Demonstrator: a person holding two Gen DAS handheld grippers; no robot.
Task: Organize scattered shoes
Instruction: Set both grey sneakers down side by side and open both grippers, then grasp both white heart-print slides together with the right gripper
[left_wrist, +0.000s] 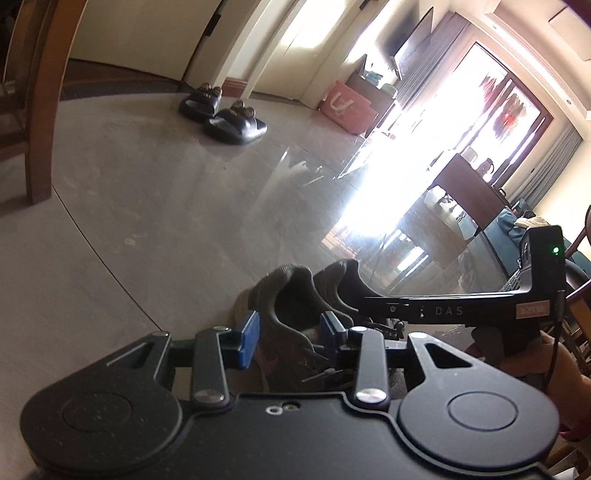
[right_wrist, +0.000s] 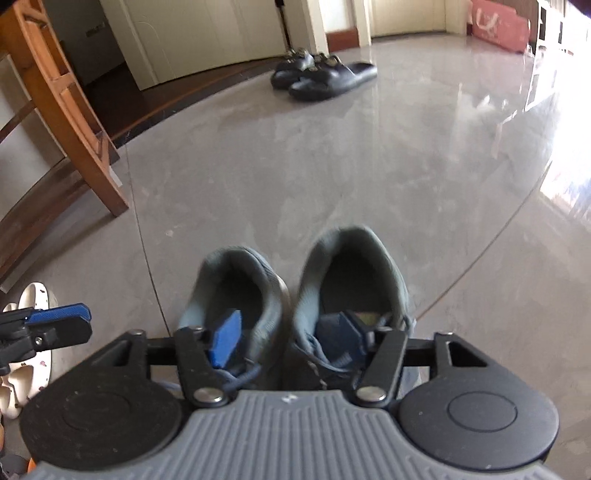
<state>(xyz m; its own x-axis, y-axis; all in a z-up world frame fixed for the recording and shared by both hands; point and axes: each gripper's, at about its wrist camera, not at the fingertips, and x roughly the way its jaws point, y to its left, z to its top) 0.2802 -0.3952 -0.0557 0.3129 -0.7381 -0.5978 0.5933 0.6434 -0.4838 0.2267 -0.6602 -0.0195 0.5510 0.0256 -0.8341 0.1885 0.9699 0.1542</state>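
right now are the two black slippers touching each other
Touching: the right wrist view shows the two black slippers pressed side by side, overlapping with no floor between them.

Blown-out window (left_wrist: 491, 122) glare; fisheye-bent edges; slight blur

Right gripper (right_wrist: 286, 338) jaws apart, straddling the inner collars of a pair of grey-green knit sneakers (right_wrist: 295, 291) standing side by side on the glossy grey tiled floor (right_wrist: 332, 166). One blue pad sits in each shoe opening; can't tell if they press. Left gripper (right_wrist: 59, 321) tip enters at left edge. Black slide sandals (right_wrist: 321, 75) well apart, far back. Wooden chair leg (right_wrist: 74, 122) left, cream clogs (right_wrist: 26, 354) lower left.
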